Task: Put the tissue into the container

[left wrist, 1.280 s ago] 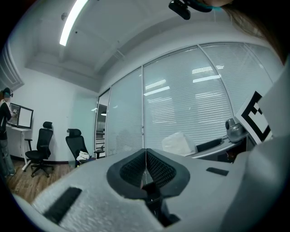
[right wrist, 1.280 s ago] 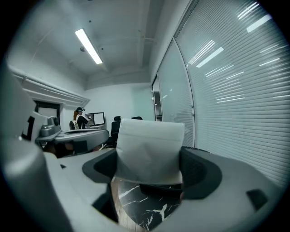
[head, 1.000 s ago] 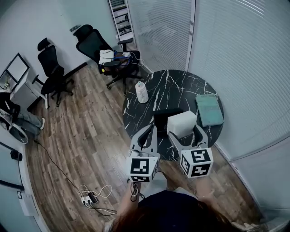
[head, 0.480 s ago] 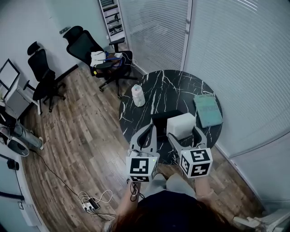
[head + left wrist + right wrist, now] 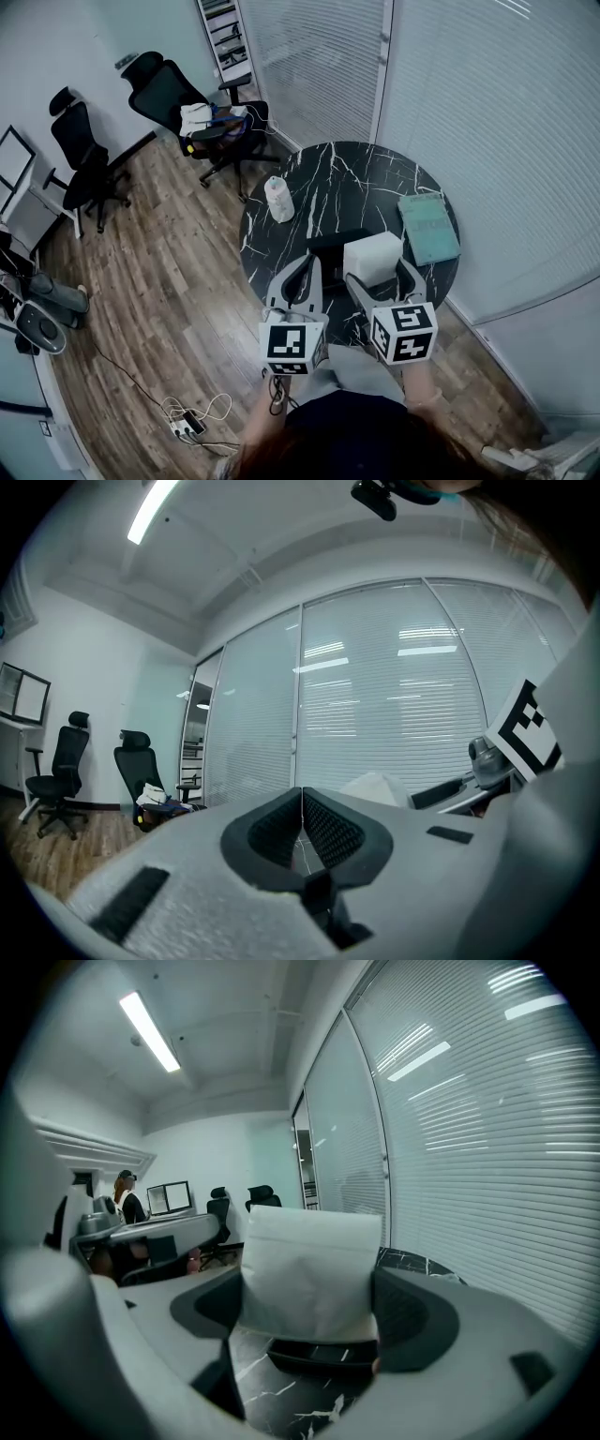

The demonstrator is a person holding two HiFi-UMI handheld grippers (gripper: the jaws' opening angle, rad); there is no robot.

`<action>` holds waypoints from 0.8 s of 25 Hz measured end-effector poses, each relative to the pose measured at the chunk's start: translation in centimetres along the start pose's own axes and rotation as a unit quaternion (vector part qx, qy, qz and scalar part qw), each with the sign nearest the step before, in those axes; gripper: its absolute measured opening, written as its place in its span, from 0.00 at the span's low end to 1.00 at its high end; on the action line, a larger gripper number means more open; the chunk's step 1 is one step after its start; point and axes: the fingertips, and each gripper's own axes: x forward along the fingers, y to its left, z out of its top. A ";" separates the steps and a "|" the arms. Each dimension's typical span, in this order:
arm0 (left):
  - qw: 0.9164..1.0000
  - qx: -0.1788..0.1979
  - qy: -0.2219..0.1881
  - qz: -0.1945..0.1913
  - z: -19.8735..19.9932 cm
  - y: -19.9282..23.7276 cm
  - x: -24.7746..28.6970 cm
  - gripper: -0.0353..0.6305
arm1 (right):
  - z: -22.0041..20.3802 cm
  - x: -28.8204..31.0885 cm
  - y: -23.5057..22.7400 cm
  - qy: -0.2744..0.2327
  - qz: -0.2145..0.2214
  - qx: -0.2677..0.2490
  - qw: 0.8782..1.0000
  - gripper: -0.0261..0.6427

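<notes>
A white tissue pack [image 5: 372, 258] stands upright between the jaws of my right gripper [image 5: 379, 270], which is shut on it, above the near part of the round black marble table [image 5: 361, 183]. In the right gripper view the tissue pack [image 5: 309, 1269] fills the gap of the right gripper [image 5: 317, 1312], with a black container [image 5: 323, 1354] just below it. That black container [image 5: 333, 245] sits on the table, left of and behind the pack. My left gripper [image 5: 307, 267] hovers beside it, shut and holding nothing; in its own view the left gripper [image 5: 301, 804] has its pads touching.
A white paper roll [image 5: 277, 199] stands at the table's left edge and a teal flat pad [image 5: 427, 228] lies at its right. Black office chairs [image 5: 178, 98] stand on the wood floor beyond. A power strip with cable [image 5: 192, 412] lies on the floor to my left. Blinds line the glass walls.
The head view has drifted, so the table and chairs sit a little further left. Both grippers hold nearly the same place over the table, the right one still gripping the pack.
</notes>
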 end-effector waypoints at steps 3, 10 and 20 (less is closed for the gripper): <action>1.000 0.001 -0.001 0.002 0.2 0.1 0.8 0.10 | 0.0 0.6 -0.3 0.007 0.006 -0.001 1.000 0.66; 1.000 -0.001 0.001 0.010 0.1 0.3 2.8 0.10 | -0.9 2.8 -1.2 0.037 0.019 0.005 0.999 0.66; 0.999 -0.006 0.014 0.030 -0.6 1.9 5.0 0.10 | -2.4 5.9 -2.2 0.088 0.035 0.008 0.996 0.66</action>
